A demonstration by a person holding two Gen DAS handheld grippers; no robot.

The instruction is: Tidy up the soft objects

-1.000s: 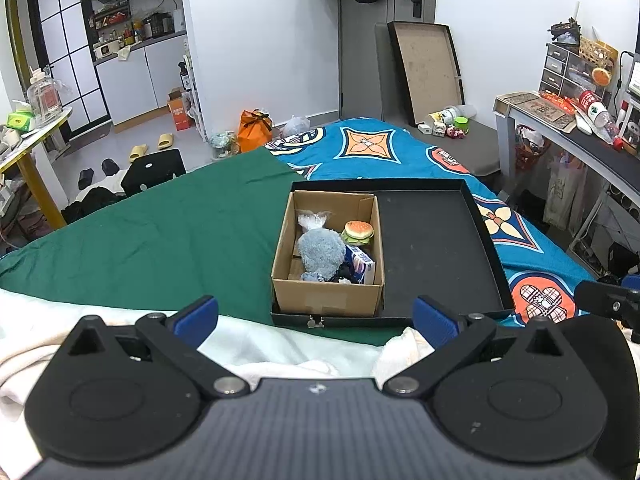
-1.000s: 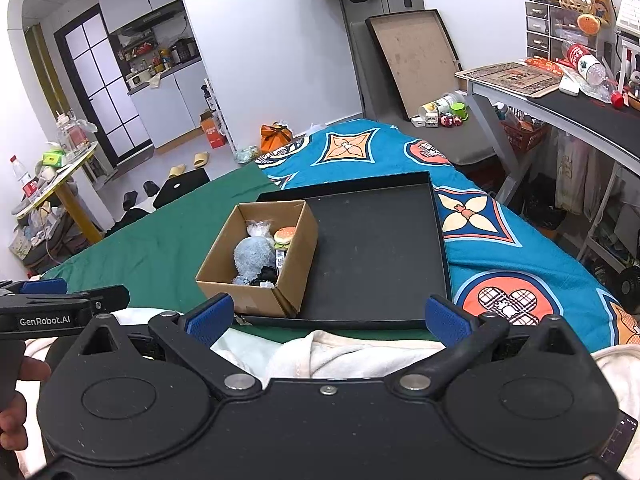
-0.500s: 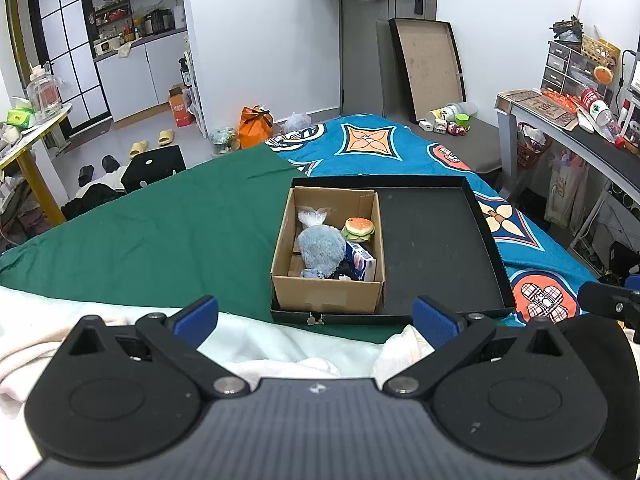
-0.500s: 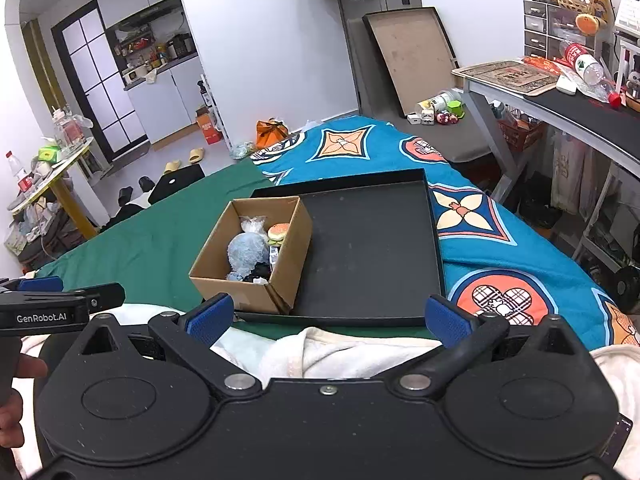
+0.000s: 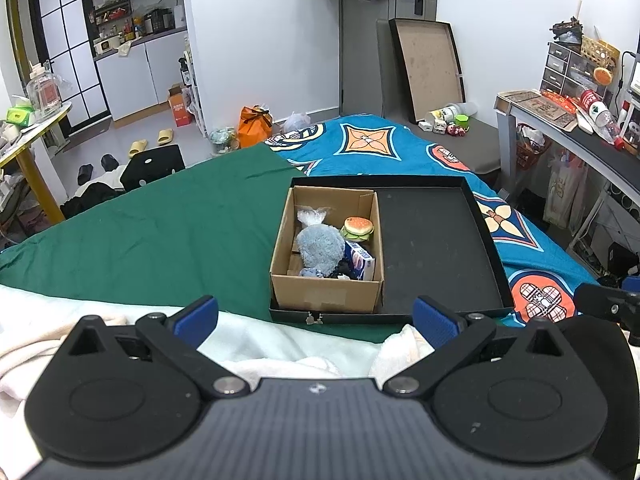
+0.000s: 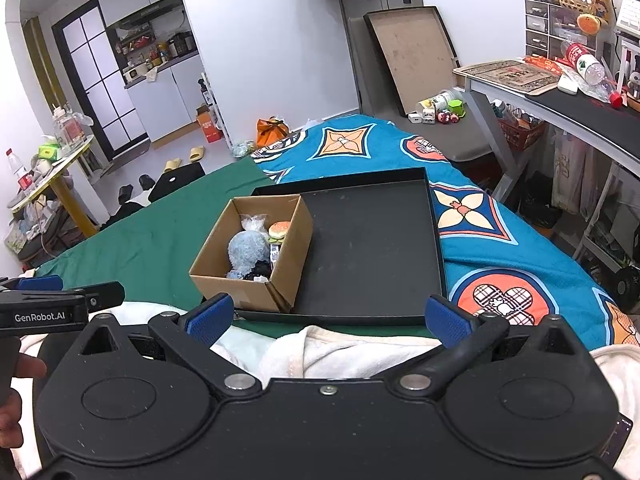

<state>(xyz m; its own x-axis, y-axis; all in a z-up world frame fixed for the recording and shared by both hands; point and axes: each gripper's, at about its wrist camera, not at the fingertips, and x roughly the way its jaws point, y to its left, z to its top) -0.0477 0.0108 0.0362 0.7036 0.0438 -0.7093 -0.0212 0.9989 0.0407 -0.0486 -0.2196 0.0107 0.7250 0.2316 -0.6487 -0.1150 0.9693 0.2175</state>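
1. The box (image 5: 326, 258) stands in the left part of the tray (image 5: 436, 240) on the bed, with the plush (image 5: 320, 248) inside.
2. Both hand-held grippers, left (image 5: 316, 316) and right (image 6: 328, 316), are released and empty.
3. The box lies straight ahead of the left one, which seems better aligned with it.

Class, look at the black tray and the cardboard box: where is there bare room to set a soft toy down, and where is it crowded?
Bare: the black tray floor right of the cardboard box. Crowded: the box, holding a blue plush, burger toy and plastic bag.
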